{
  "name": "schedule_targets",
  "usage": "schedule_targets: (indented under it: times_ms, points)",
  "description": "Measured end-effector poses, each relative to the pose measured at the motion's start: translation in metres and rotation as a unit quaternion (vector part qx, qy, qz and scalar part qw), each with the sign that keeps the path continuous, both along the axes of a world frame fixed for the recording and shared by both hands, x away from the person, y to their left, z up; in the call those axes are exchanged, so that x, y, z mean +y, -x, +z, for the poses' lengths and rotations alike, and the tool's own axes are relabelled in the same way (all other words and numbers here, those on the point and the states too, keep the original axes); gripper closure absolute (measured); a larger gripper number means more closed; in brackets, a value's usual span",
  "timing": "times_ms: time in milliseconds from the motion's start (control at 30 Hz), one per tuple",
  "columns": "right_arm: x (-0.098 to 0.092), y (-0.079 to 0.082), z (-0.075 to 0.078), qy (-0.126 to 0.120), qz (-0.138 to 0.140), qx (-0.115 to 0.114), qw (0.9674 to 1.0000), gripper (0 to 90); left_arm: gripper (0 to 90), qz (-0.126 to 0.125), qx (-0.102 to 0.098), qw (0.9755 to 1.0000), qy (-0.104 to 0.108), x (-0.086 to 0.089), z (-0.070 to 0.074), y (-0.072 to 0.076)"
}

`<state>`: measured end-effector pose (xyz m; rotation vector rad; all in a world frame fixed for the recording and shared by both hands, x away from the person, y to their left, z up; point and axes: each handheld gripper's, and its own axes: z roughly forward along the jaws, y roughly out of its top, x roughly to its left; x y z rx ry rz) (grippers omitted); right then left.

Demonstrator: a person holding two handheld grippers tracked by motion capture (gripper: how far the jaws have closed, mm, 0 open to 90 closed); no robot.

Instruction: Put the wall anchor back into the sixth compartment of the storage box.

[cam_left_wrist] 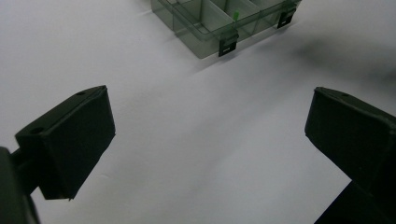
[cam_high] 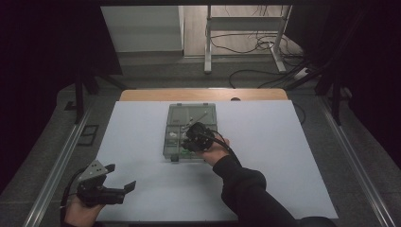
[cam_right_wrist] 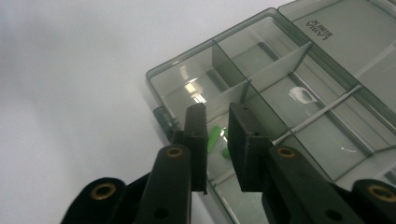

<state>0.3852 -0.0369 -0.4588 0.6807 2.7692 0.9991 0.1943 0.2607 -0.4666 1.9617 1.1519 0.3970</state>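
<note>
While half hidden by the right gripper [cam_right_wrist: 217, 128], a green piece [cam_right_wrist: 213, 139] lies in the box [cam_right_wrist: 187, 79].

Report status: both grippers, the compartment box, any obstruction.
Left gripper open, idle off the box. Right gripper over compartment box, jaws slightly apart, green piece lying beyond them. No obstruction seen.

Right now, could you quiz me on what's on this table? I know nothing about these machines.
1. True or false: the lid of the clear box is shut.
2. What colour are the small pieces in the box just beyond the right tongs? A red, B green, C blue.
3. Which tongs stand wide open over bare table, holding nothing?
Key: 1 false, it lies folded back. 2 B. 3 the left tongs.
</note>
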Motion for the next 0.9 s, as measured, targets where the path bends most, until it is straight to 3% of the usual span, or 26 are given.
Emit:
schedule_targets:
  times_ms: [367, 700, 900]
  points:
    - [-0.032, 0.026, 0.015, -0.010, 0.008, -0.008, 0.9999, 54.0, 2.3, 0.000, 0.000, 1.0000, -0.003, -0.001, 0.000, 0.000]
    - [-0.062, 0.044, 0.020, -0.023, 0.000, -0.022, 0.9995, 42.7, 2.3, 0.000, 0.000, 1.0000, -0.004, -0.002, 0.000, 0.000]
    - [-0.074, 0.053, 0.022, -0.016, -0.009, -0.032, 0.9993, 36.3, 2.2, 0.001, -0.001, 1.0000, -0.004, -0.002, 0.000, 0.000]
